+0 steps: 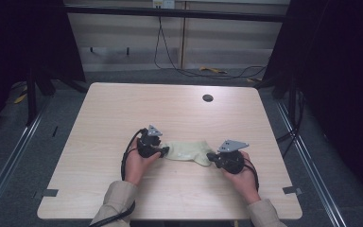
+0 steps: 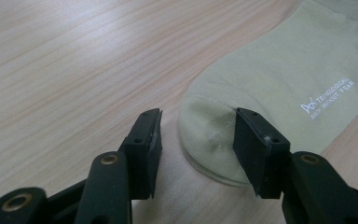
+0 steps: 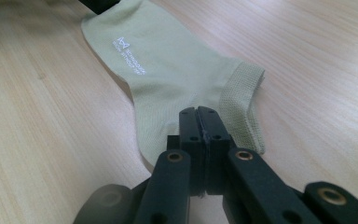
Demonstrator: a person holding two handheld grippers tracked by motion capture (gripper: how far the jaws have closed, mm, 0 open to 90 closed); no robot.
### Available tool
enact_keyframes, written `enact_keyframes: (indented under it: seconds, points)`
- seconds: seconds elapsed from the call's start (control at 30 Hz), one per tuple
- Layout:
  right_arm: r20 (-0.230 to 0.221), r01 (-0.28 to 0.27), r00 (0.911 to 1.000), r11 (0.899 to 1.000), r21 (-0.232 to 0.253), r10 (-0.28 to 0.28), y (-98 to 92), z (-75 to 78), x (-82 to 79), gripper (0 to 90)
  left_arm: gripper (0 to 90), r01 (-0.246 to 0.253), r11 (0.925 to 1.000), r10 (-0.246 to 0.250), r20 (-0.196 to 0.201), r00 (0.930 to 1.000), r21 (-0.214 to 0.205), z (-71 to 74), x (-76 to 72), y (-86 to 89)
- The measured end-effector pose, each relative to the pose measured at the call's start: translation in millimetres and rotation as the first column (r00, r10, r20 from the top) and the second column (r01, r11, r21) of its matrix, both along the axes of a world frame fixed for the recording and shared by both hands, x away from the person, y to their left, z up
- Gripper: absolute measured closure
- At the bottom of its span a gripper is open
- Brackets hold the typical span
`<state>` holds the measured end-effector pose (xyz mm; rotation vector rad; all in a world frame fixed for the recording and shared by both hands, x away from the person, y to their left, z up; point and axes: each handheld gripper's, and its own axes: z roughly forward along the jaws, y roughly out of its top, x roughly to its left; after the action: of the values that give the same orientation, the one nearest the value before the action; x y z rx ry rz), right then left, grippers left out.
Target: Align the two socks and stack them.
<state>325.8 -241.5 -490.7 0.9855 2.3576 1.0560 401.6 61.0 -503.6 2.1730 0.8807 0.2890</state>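
- The sock point(image 1: 187, 152) is a pale green, fine-knit piece lying flat on the table point(image 1: 123, 109), with a coarser mesh-like cuff point(image 3: 242, 100) at one end, a rounded toe point(image 2: 205, 140) at the other and small white lettering point(image 2: 328, 97) printed on its side.
- The table is light wood with a straight grain, rounded corners and a dark round hole point(image 1: 208, 98) near its far edge.
- The sock sits in the near middle of the tabletop, well apart from every edge; bare wood lies open all around it, with most room toward the far side.
- The left gripper point(image 2: 198, 140) stands at the toe end with its black jaws partly apart; the toe lies between them, one pad against the toe's side, the other off the fabric over bare wood.
- The right gripper point(image 3: 198, 135) is at the cuff end, its jaws pressed together; the pads lie over the sock just beside the cuff, with knit seemingly pinched between them.
- In the high view the sock stretches between the two grippers, each held in one hand.
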Motion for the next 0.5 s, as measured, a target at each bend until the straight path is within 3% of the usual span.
enact_keyframes:
  seconds: [0.3, 0.4, 0.5]
  points:
    - [0.000, 0.001, 1.0000, 1.000, -0.004, -0.001, 1.0, -1.6, -0.5, 87.7, 55.7, 0.011, 0.9995, -0.010, -0.041, 0.9991, 0.031, 3.8, -2.0, 0.7]
    - [-0.002, 0.002, 1.0000, 1.000, -0.006, -0.002, 1.6, -2.2, -0.6, 87.6, 65.9, 0.029, 0.9992, -0.027, -0.059, 0.9979, 0.027, 5.4, -3.4, 0.1]
    - [-0.003, -0.002, 1.0000, 1.000, -0.004, 0.002, 2.1, -2.4, -0.6, 87.7, 70.1, 0.031, 0.9993, -0.030, -0.070, 0.9971, 0.022, 5.7, -4.4, -1.3]
